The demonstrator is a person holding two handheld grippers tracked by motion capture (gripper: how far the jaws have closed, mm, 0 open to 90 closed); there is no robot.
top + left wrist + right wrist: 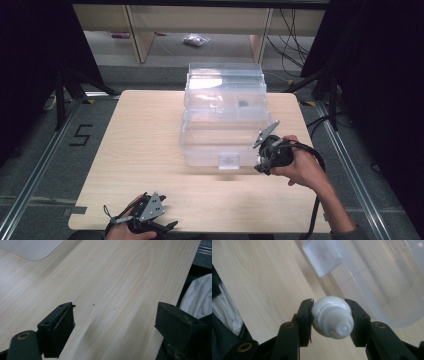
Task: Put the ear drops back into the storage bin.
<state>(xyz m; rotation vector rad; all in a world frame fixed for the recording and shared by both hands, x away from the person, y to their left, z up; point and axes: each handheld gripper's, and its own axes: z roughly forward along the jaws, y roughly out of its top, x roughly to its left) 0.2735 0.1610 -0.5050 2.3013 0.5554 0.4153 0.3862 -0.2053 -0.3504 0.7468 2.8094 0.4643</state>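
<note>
Pale wooden surface (145,150) carries a clear lidded bin (225,130); right tongs (264,162) hover at its front corner. Left tongs (113,322) stand wide, empty. Right tongs (331,316) clamp a white bottle (331,315) below its cap: light, smooth, likely slippery; body hidden.

We see one big obstacle on the table (135,150): the clear plastic box (220,140) standing from the far edge toward the middle, its open lid (225,80) rising at the back. Its front latch (228,161) juts toward the near edge. The right gripper (263,161), clamped on a white bottle (332,316), hangs just beside the box's right front corner. The left half and the near strip lie bare, with the left gripper (150,220) at the near edge.
</note>
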